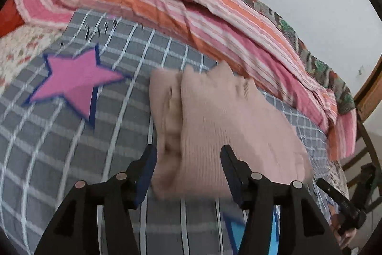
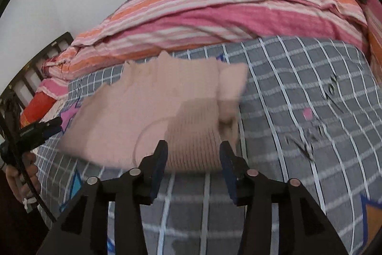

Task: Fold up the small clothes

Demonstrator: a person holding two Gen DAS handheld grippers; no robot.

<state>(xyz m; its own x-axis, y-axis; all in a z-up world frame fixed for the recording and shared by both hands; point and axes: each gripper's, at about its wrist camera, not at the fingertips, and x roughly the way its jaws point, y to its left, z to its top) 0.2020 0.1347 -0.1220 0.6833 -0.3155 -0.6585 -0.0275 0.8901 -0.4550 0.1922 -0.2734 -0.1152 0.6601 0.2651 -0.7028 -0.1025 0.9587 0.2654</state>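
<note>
A pale pink knitted garment (image 1: pixel 214 116) lies folded on a grey checked bedsheet (image 1: pixel 59 159). In the left wrist view my left gripper (image 1: pixel 188 148) stands open over the garment's near left edge, the knit lying loose between its blue-padded fingers (image 1: pixel 145 166). In the right wrist view the same garment (image 2: pixel 143 106) is blurred. My right gripper (image 2: pixel 193 143) is open over its near right corner, with ribbed fabric between the jaws but not pinched. Each gripper shows at the other view's edge: the right one (image 1: pixel 343 202) and the left one (image 2: pixel 35 133), held by a hand (image 2: pixel 19 173).
A pink star print (image 1: pixel 76 83) marks the sheet left of the garment. A pink and orange striped quilt (image 1: pixel 191 16) is heaped along the far side against a white wall. A wooden bed frame (image 1: pixel 367 92) rises at the right, and a dark slatted headboard (image 2: pixel 31 73) stands at the left.
</note>
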